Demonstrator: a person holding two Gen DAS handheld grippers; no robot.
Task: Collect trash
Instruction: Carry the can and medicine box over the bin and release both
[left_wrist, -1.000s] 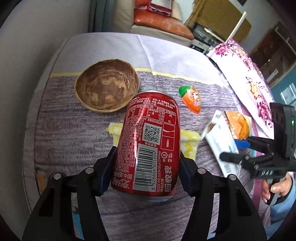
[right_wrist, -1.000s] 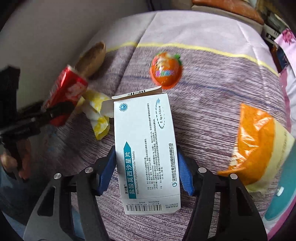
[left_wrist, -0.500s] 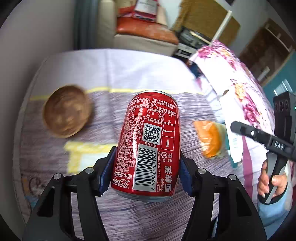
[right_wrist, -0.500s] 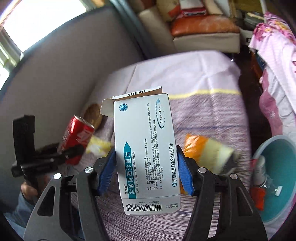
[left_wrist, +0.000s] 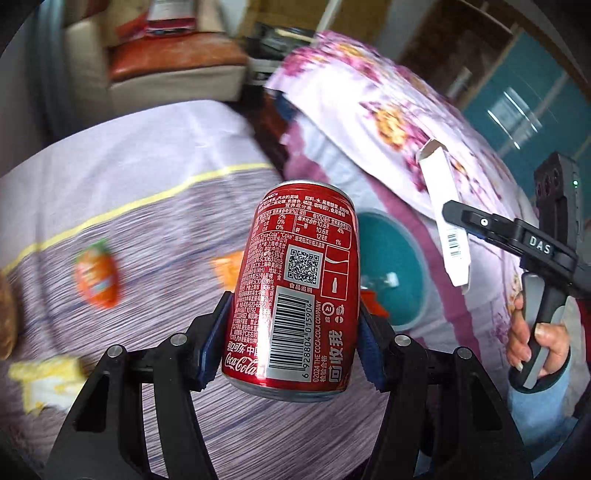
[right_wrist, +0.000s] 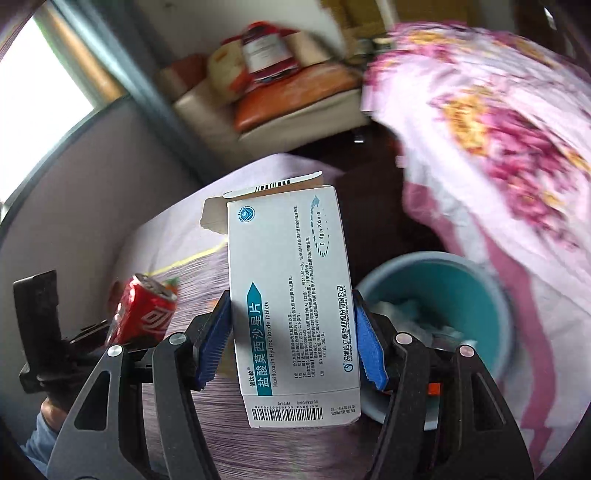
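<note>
The left gripper (left_wrist: 293, 332) was pinching a red cola can (left_wrist: 295, 288) by its lower half, the blue pads (left_wrist: 214, 339) pressed to either side, the can held upright and slightly tilted above the striped purple cloth (left_wrist: 122, 236); from the other camera the same can (right_wrist: 142, 312) showed at the left, lifted clear of the cloth. The right gripper (right_wrist: 293, 347) was clamped on a white medicine box (right_wrist: 291, 299), its top flap open, the box standing up between the blue pads (right_wrist: 369, 350); in the left view the box (left_wrist: 447, 221) appeared edge-on, held out by the right hand (left_wrist: 532, 339) on its handle. A teal bin (right_wrist: 476, 291) sat low beside the flowered bedspread (right_wrist: 498, 129), just beyond the box, with pale crumpled stuff inside that was too blurred to name; the same bin (left_wrist: 399, 266) lay behind the can in the left view. On the cloth there remained an orange carrot-shaped packet (left_wrist: 96, 275), a yellow wrapper (left_wrist: 48, 380) at the near left, and an orange scrap (left_wrist: 227, 266) partly hidden by the can; all were smeared by motion. A sofa (left_wrist: 166, 70) with an orange cushion stood at the far side of the room.
</note>
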